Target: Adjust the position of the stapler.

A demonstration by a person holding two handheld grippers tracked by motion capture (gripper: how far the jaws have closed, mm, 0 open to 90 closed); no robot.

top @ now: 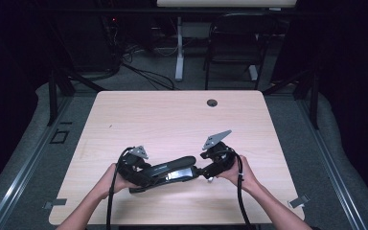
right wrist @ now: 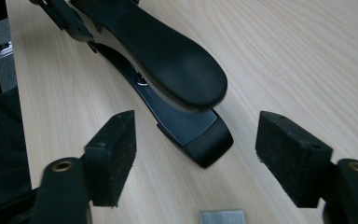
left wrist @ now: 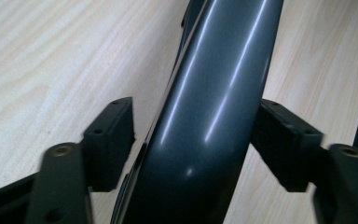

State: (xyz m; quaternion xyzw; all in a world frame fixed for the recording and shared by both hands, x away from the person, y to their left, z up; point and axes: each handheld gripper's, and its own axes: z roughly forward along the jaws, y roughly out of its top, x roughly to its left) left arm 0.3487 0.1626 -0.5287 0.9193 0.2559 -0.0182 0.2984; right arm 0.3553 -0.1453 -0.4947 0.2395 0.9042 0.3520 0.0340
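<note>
Stapler (top: 165, 172) lies near the table's (top: 172, 115) front edge, its rear between the left gripper (left wrist: 196, 144) pads, right pad touching; right gripper (right wrist: 196, 158) spread before its nose

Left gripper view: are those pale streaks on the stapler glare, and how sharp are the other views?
Left gripper view: yes, long streaks of glare run down the stapler's glossy top, and the left gripper jaws look soft. Right gripper view: the stapler's front end is sharp, and the staple strip by the bottom edge is slightly blurred. High view: the table is evenly lit, its surroundings dark.
</note>
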